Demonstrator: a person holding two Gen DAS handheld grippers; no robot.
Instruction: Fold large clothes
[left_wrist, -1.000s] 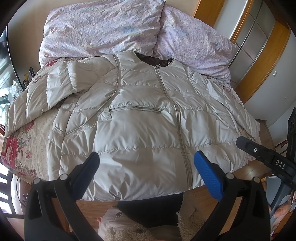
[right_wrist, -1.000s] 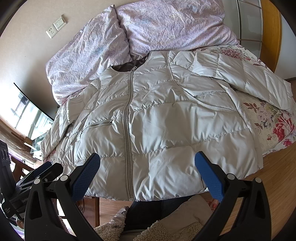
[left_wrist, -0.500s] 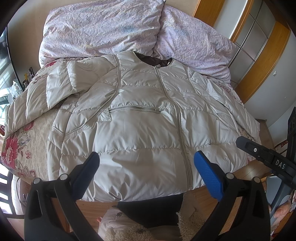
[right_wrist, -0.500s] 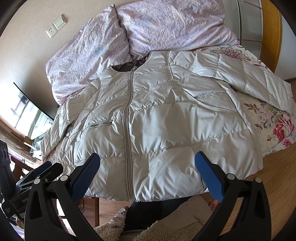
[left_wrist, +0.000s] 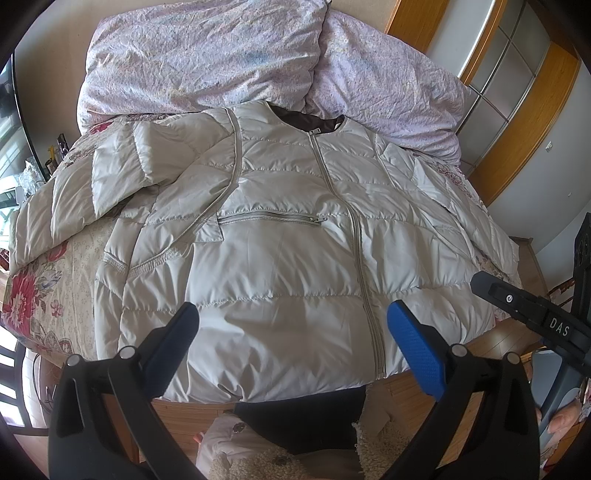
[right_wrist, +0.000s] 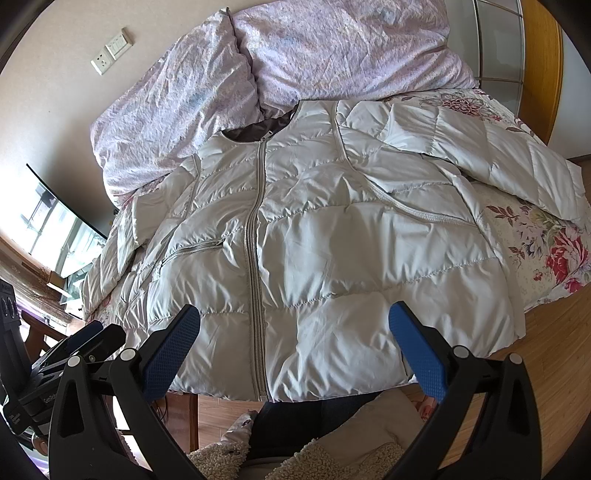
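Note:
A cream quilted puffer jacket (left_wrist: 280, 236) lies face up and zipped on the bed, collar toward the pillows, hem at the near edge. It also shows in the right wrist view (right_wrist: 317, 240). One sleeve (left_wrist: 110, 184) lies spread out to the left, the other sleeve (right_wrist: 498, 162) to the right. My left gripper (left_wrist: 291, 332) is open and empty, held above the hem. My right gripper (right_wrist: 295, 334) is open and empty, also above the hem. Neither touches the jacket.
Two lilac pillows (left_wrist: 207, 59) lie at the head of the bed. A floral bedspread (left_wrist: 33, 295) covers the mattress. Wooden floor (right_wrist: 546, 362) runs along the near side. The person's legs and fleecy slippers (left_wrist: 303, 443) are below. The other gripper's body (left_wrist: 532, 314) shows at the right.

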